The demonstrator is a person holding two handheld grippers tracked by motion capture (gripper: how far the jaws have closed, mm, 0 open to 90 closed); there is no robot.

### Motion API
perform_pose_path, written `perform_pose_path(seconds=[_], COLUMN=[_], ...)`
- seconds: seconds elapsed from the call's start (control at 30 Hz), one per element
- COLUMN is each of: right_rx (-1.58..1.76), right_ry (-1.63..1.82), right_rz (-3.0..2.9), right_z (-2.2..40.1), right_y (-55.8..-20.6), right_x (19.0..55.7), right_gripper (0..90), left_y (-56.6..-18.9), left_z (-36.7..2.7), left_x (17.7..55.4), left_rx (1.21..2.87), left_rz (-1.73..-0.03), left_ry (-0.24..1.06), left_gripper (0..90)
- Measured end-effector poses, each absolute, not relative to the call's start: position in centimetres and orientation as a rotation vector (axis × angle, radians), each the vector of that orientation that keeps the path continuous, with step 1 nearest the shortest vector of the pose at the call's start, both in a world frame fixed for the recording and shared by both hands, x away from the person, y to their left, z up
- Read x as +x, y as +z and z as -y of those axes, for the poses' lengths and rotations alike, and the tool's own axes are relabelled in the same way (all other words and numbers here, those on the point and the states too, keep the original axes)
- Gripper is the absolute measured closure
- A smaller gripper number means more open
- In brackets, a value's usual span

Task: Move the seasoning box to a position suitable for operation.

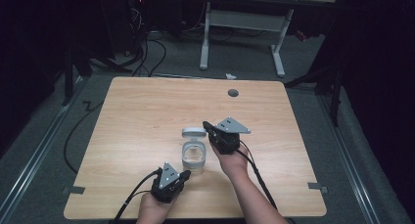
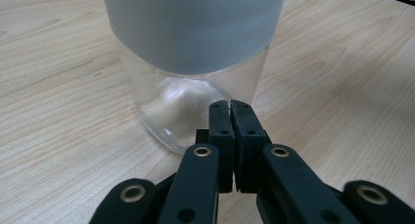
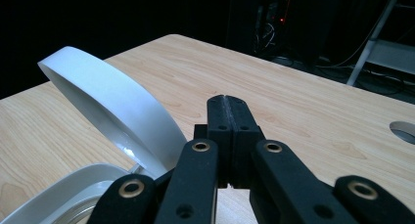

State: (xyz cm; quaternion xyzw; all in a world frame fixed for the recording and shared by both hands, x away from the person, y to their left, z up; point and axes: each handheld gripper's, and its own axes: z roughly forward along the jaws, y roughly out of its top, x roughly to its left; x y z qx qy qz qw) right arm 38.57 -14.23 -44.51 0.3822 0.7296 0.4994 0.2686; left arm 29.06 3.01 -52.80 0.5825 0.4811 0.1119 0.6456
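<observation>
We see the left gripper point(image 2: 230, 104) with its two black jaws pressed tight together, and nothing is between them. Right in front of its tips stands a clear jar point(image 2: 193, 82) with a grey band around the upper part. We cannot tell if the tips touch the glass. We see no words or labels on the jar.

The right gripper point(image 3: 229, 99) also has its jaws squeezed together, holding nothing. Just to the left of it, the jar's white lid point(image 3: 115, 106) stands flipped up and tilted. We cannot tell if the gripper touches the lid.

From the high view, the jar sits between the two grippers on a wooden table point(image 1: 142, 111). Far past the right gripper, there is a small round grey hole point(image 1: 233, 93) in the table.
</observation>
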Motion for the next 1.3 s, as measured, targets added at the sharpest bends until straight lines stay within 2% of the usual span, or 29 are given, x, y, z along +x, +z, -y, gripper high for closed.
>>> perform_pose_path(seconds=[0.53,1.0,1.3], right_rx=[1.02,0.967,0.959], right_ry=[1.349,1.393,1.394], right_rz=[-1.976,-2.0,-2.036], right_z=[14.5,14.4,14.4], right_y=[-44.7,-44.4,-45.7], right_x=[37.6,34.0,32.5], right_gripper=[90.0,90.0,90.0], left_y=[-52.9,-52.9,-52.9], left_z=[-3.0,-2.9,-2.9], left_x=[29.1,29.1,29.1], left_rx=[1.33,1.332,1.33], left_rz=[-1.095,-1.096,-1.094], left_ry=[0.258,0.256,0.258], left_gripper=[88.3,88.4,88.4])
